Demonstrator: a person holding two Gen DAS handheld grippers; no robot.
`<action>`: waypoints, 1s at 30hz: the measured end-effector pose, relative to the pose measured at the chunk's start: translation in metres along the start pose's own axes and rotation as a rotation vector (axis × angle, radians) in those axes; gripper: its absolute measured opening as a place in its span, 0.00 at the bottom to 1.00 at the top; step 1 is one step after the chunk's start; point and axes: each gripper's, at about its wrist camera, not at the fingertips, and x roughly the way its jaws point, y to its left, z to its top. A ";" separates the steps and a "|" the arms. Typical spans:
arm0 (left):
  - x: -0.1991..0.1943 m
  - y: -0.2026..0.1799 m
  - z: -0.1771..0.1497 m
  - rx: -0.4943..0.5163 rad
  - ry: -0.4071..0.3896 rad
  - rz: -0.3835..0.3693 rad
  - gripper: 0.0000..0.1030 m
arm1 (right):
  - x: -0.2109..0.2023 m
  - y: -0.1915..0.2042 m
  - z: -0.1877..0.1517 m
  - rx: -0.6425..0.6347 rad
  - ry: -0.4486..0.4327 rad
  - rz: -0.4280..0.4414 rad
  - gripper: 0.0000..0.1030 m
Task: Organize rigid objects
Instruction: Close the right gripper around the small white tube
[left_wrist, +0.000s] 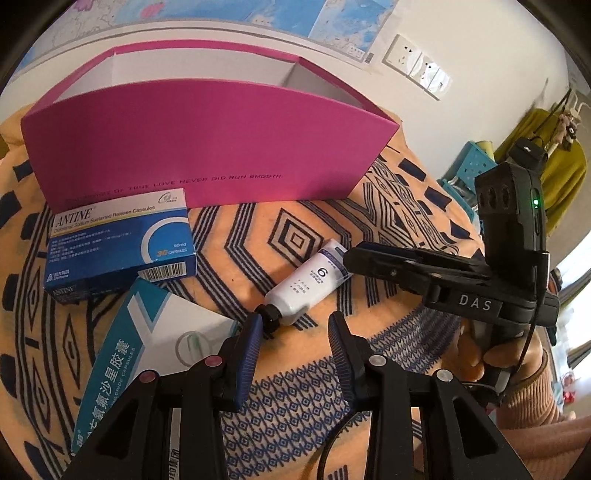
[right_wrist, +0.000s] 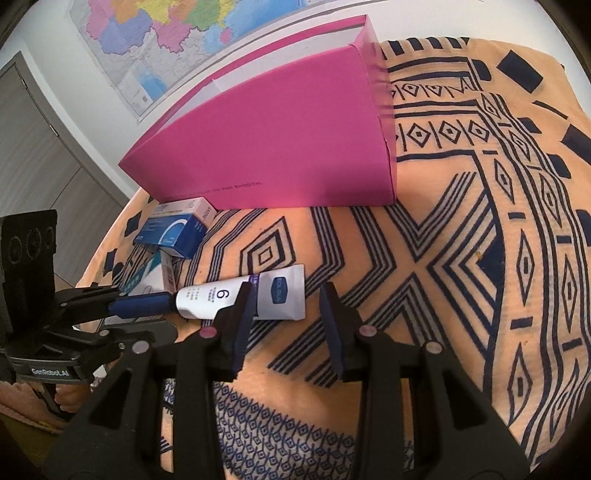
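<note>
A: What did the task's thing look like, and where did it lie?

B: It was a small white plastic tube (left_wrist: 309, 286) with a black screw cap, lying flat on the orange cloth with dark geometric lines (left_wrist: 369, 229). It lay just ahead of the left gripper (left_wrist: 295, 332), the cap close by that gripper's left blue-ribbed pad, though I could not tell whether they touched. In the right wrist view the tube (right_wrist: 221, 299) lay across the front of the right gripper (right_wrist: 284, 299), its flat crimped end behind that gripper's left fingertip.

A: Any writing on it?

B: A large "6" and a blue label near the crimp; the small print was unreadable.

A: And the grippers?

B: Both stood partly apart, neither pinching anything. The right gripper's tip reached the tube's crimped end; contact was unclear.

A: Other labels?

B: Ahead and left of the left gripper sat a blue and white cardboard medicine box (left_wrist: 122, 243) reading "ANTINE", "Sustained Release Capsules", "50mg" and "30 CAPSULES". Nearer, beside the left pad, lay a teal and white cardboard box (left_wrist: 147, 354) with Chinese characters and "CAPSULES". The right gripper's body read "DAS"; the left's read "GenRobot.AI".

A: Containers?

B: A large open magenta cardboard box (left_wrist: 207, 140) stood beyond the tube, white inside, printed "...TRUE LOVE NEVER DID RUN SMOOTH". Its floor was hidden, so its contents could not be told.
</note>
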 end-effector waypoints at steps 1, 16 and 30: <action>-0.001 -0.001 0.000 0.002 -0.003 -0.001 0.35 | 0.001 0.001 0.000 -0.001 0.000 0.001 0.37; 0.006 -0.001 0.002 -0.019 0.017 0.000 0.35 | 0.003 0.007 0.000 0.000 -0.004 0.037 0.44; 0.000 -0.007 0.007 -0.007 -0.007 -0.019 0.35 | -0.024 0.010 0.000 -0.010 -0.061 0.026 0.44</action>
